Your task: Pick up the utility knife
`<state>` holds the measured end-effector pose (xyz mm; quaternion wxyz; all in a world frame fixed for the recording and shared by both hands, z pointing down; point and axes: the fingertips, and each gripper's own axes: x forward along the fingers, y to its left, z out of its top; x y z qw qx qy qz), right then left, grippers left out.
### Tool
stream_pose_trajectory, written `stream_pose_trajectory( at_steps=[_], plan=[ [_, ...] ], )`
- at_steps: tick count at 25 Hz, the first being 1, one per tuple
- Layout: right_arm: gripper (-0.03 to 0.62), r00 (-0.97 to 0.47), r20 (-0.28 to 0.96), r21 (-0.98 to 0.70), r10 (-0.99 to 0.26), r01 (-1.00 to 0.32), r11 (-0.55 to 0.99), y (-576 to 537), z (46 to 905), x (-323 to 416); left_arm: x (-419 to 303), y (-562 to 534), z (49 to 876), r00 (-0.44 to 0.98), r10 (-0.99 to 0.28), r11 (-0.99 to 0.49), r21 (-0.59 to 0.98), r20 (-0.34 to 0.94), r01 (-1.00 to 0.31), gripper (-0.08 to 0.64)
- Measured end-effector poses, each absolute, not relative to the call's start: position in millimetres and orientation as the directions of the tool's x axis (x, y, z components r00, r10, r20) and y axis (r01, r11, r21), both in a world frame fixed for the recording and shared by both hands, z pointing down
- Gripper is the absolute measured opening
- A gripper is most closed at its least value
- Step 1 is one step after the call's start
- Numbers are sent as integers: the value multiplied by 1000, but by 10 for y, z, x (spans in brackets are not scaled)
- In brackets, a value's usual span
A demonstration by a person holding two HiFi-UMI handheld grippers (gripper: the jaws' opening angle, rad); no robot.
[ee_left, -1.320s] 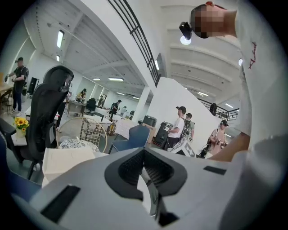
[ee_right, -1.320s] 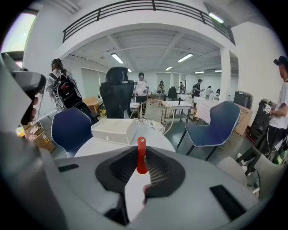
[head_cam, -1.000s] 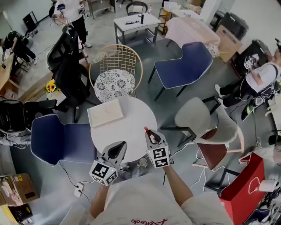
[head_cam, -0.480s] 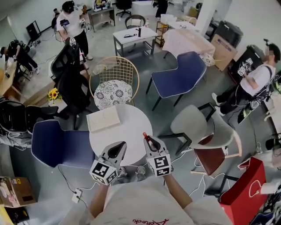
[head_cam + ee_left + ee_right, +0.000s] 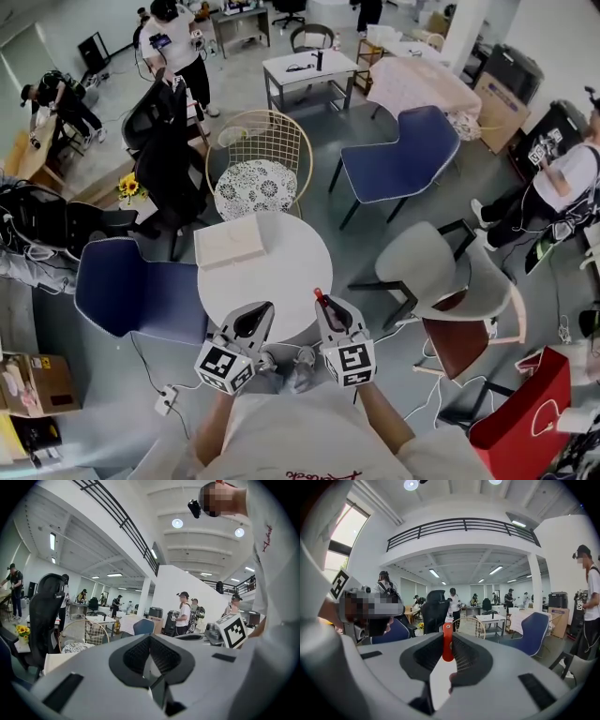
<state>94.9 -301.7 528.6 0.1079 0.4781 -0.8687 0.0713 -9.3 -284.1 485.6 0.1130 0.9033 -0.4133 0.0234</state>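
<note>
The utility knife (image 5: 447,641) is a slim red handle that stands upright between the pads of my right gripper (image 5: 447,645), which is shut on it. In the head view its red tip (image 5: 319,296) pokes out of the right gripper (image 5: 325,309) over the near edge of the round white table (image 5: 281,277). My left gripper (image 5: 253,321) hangs beside it at the table's near edge. In the left gripper view its jaws (image 5: 150,644) are shut with nothing between them. Both grippers point almost level, away from me.
A flat white board (image 5: 230,242) lies at the table's far left. Round the table stand a blue chair (image 5: 131,291) on the left, a wire chair (image 5: 258,159) behind and a grey chair (image 5: 441,267) on the right. A power strip (image 5: 165,401) lies on the floor.
My right gripper has risen towards me with the red knife still in it. The left gripper has shifted a little beside it. Both keep their jaws as they were.
</note>
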Motion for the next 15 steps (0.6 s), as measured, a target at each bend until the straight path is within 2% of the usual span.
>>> stream_pose_trajectory(
  at_steps=[9, 15],
  plan=[
    [66, -533, 249, -34, -808, -839, 543, -2696, 5238, 784, -70, -2640, 4821, 670, -733, -646, 190, 114, -739, 12],
    [66, -532, 247, -8, -809, -836, 548, -2380, 5218, 540, -309, -2275, 4861, 672, -733, -647, 196, 105, -737, 14]
  ],
)
